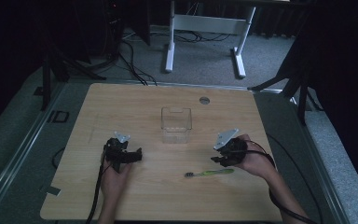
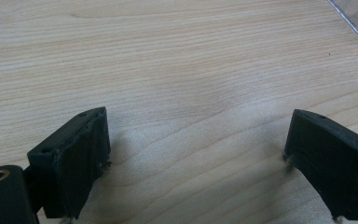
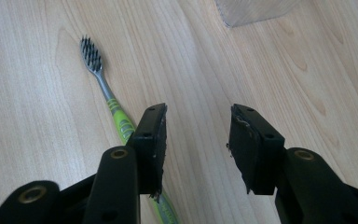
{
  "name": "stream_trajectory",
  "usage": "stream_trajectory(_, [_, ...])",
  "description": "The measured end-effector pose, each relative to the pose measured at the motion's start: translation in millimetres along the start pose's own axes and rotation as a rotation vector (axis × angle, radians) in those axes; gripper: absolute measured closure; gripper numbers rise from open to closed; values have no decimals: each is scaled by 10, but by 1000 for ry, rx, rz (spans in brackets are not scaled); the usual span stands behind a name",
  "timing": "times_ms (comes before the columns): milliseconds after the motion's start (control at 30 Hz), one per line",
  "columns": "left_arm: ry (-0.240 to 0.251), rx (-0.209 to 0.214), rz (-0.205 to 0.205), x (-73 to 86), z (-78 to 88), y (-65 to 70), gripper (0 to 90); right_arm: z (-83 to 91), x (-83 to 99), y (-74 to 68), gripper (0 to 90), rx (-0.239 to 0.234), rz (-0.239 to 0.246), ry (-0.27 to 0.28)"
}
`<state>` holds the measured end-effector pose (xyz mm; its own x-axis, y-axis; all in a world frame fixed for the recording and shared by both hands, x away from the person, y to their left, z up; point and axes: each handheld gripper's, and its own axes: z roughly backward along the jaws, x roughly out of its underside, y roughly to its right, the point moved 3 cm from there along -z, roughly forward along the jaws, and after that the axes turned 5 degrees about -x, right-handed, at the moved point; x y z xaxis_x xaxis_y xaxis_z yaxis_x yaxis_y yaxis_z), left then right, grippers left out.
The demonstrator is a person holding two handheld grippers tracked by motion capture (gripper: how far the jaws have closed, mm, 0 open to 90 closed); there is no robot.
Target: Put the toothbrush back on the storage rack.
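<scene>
Where jaw covers it, toothbrush point(image 3: 114, 109) handle vanishes.

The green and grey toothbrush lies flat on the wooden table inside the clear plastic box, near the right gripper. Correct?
Not quite. The green and grey toothbrush does lie flat on the wooden table near the right gripper, but outside the clear plastic box, between the box and the person. The high view shows this.

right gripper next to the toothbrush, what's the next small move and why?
Probably shift the right gripper sideways until the green-and-grey toothbrush lies between its jaws, then lower. In the right gripper view the handle runs outside and under one jaw, with bare wooden table in the gap, so closing now would likely catch nothing. The clear plastic box stands beyond.
</scene>
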<state>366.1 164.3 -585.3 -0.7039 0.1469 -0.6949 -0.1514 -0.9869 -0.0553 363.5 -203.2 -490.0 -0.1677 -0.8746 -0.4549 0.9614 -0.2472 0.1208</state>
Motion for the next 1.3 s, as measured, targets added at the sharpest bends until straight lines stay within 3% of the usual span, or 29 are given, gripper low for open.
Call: stream_trajectory(1300, [0,0,0,0,0,0,71,-107,-33,-98,665,-77,74,-63])
